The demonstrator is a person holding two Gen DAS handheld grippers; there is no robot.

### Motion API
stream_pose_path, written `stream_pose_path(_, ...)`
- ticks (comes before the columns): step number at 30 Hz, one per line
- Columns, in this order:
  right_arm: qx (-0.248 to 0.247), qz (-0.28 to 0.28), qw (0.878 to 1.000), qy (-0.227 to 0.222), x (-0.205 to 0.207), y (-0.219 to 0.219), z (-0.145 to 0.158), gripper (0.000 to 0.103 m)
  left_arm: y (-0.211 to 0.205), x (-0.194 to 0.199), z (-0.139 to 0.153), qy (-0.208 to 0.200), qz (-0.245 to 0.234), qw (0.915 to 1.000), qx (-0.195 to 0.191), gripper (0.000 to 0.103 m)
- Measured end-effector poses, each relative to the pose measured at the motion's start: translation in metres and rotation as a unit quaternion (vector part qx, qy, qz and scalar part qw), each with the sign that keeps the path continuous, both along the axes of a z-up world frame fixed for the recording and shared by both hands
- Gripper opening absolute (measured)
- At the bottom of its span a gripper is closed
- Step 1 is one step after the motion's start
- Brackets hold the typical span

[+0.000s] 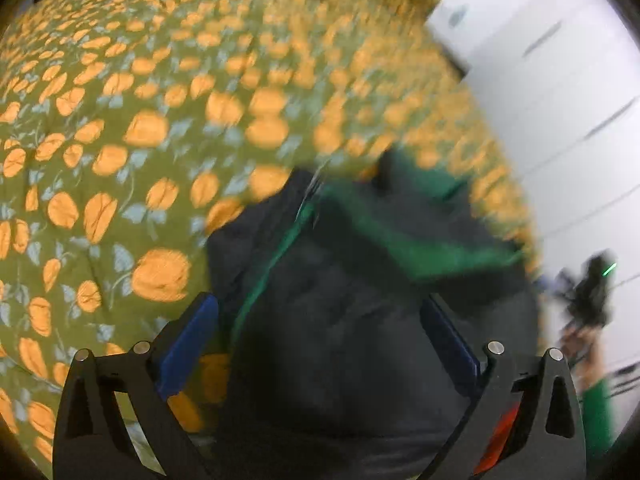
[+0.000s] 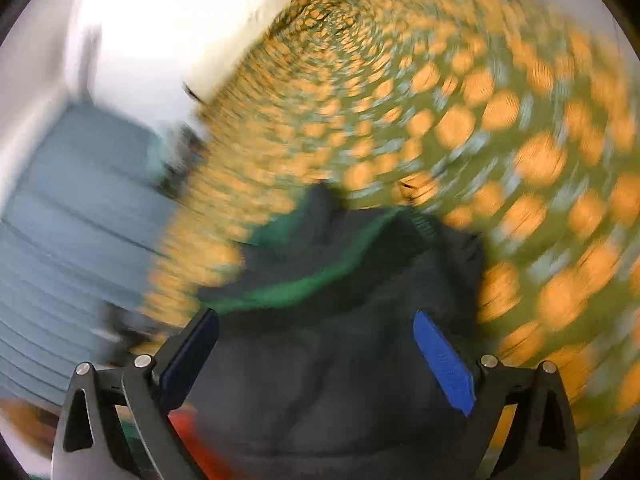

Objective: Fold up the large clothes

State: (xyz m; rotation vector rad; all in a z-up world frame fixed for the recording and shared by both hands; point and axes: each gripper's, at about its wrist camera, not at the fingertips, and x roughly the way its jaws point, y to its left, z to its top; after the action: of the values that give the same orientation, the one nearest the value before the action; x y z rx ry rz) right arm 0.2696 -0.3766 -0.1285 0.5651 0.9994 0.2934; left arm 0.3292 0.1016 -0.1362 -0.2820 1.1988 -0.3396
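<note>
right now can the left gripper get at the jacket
Probably yes: the left gripper is open with the dark jacket right between its fingers on the bedspread, and nothing blocks it. Blur hides whether they touch.

the quilted olive-green bedspread (image 1: 120,128) is printed all over with orange blossoms and pale blue-grey leaves. on it lies the bulky dark navy, almost black garment (image 1: 340,340), edged with a bright green trim that runs in a band across its upper part and in a thin line down its left side. each black-framed gripper carries blue finger pads (image 2: 444,364). the drawer unit (image 1: 560,92) beside the bed is plain white with grey seams.
</note>
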Motion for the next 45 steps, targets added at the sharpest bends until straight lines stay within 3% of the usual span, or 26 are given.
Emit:
stream_pose_path(2,-0.076,0.019,0.997,0.022,0.015,0.016,-0.018,0.100,-0.012,0.003,-0.029,0.020,-0.004,0.9984,0.053,0.098)
stream_pose_path(4,-0.124,0.021,0.991,0.055,0.027,0.027,-0.039,0.099,-0.020,0.003,-0.041,0.021,-0.008,0.9981,0.058,0.079)
stream_pose_path(5,-0.124,0.022,0.989,0.071,0.032,0.032,-0.048,0.095,-0.022,0.001,-0.040,0.018,-0.008,0.9987,0.048,0.056)
stream_pose_path(6,-0.120,0.020,0.990,0.071,0.028,0.030,-0.049,0.074,-0.025,-0.002,-0.031,0.004,0.002,0.9981,0.061,0.031)
stream_pose_path(7,-0.119,0.015,0.991,0.064,0.026,0.031,-0.044,0.044,-0.026,-0.003,-0.023,-0.010,0.005,0.9972,0.074,0.023)
stream_pose_path(9,-0.136,0.007,0.990,0.040,0.022,0.035,-0.021,0.025,-0.030,-0.008,0.003,-0.049,0.010,0.9948,0.089,0.016)
stream_pose_path(12,-0.197,0.008,0.980,-0.022,0.019,0.050,0.016,0.020,-0.040,-0.010,0.039,-0.126,0.029,0.9860,0.105,0.016)
stream_pose_path(14,-0.239,-0.006,0.968,-0.071,0.020,0.062,0.037,0.020,-0.051,-0.003,0.041,-0.165,0.045,0.9754,0.139,0.017)
stream_pose_path(16,-0.258,-0.022,0.961,-0.098,0.024,0.069,0.043,0.020,-0.062,0.009,0.027,-0.187,0.058,0.9635,0.183,0.018)
stream_pose_path(18,-0.280,-0.035,0.954,-0.103,0.036,0.074,0.029,0.020,-0.065,0.019,0.000,-0.181,0.069,0.9576,0.213,0.021)
stream_pose_path(19,-0.287,-0.036,0.952,-0.097,0.044,0.075,0.019,0.020,-0.063,0.024,-0.018,-0.167,0.077,0.9579,0.220,0.023)
stream_pose_path(21,-0.275,-0.044,0.958,-0.060,0.059,0.067,-0.023,0.020,-0.053,0.033,-0.055,-0.144,0.092,0.9613,0.217,0.040)
stream_pose_path(22,-0.267,-0.045,0.961,-0.049,0.061,0.063,-0.036,0.021,-0.050,0.032,-0.063,-0.142,0.095,0.9626,0.211,0.044)
stream_pose_path(23,-0.247,-0.047,0.967,-0.037,0.064,0.058,-0.057,0.022,-0.044,0.033,-0.072,-0.142,0.104,0.9646,0.196,0.047)
stream_pose_path(26,-0.212,-0.056,0.975,-0.042,0.068,0.049,-0.080,0.025,-0.038,0.037,-0.079,-0.143,0.110,0.9679,0.175,0.049)
stream_pose_path(38,-0.159,-0.074,0.982,-0.068,0.072,0.042,-0.110,0.029,-0.041,0.036,-0.095,-0.157,0.118,0.9709,0.137,0.050)
stream_pose_path(45,-0.148,-0.076,0.983,-0.071,0.072,0.039,-0.112,0.029,-0.043,0.035,-0.095,-0.154,0.119,0.9700,0.146,0.051)
